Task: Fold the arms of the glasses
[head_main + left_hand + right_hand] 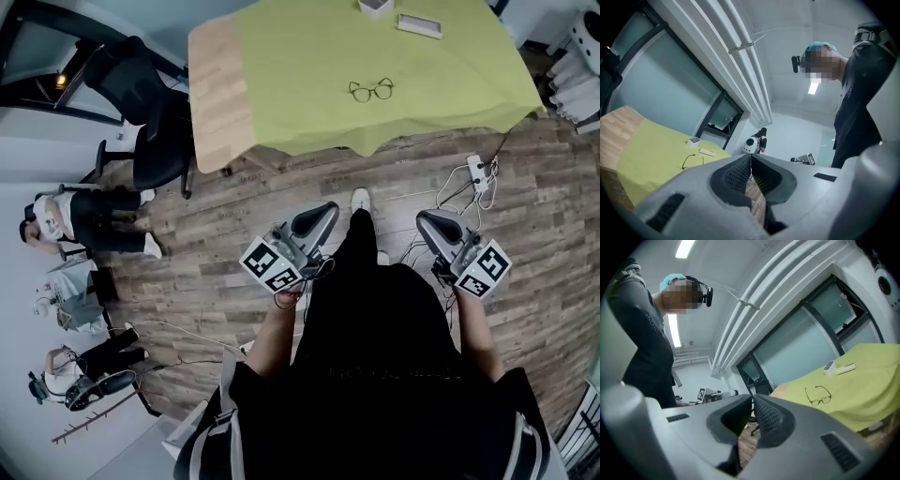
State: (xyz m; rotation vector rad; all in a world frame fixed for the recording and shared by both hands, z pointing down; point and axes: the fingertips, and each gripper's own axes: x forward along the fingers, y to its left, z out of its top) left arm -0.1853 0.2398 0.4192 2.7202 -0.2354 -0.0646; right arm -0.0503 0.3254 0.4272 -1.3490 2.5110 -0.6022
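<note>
The task has not begun. The person stands on the wooden floor [234,234] well back from the tabletop [214,84], with both tools held low and close to the body.

The glasses [371,90] lie alone near the middle of the yellow-green cloth [309,56] that covers most of the tabletop. They are far from both grippers and touched by nothing.

The left gripper [317,219] has its fingers [736,176] pressed together at the tips with nothing between them; only floor shows through the gap lower down. The right gripper [439,228] is the same, its fingers [768,416] closed on nothing. Both gripper views show the glasses [693,161] [818,395] small and distant beyond the tips.

The step in hand is judged to be the approach. The next move calls for stepping up to the tabletop, spreading the fingers, steadying the frame with one gripper and swinging an arm inward with the other. The thin wire frame will likely need a light, careful pinch.

The arms of the glasses seem to be open, reaching back from the lenses, but they are too small in every view to be sure, and the hinges cannot be made out. A small white box [375,6] and a flat white item [419,25] sit at the far edge of the cloth; the box is cut off by the frame, and what either one is cannot be told. The far side of the tabletop is out of view.
</note>
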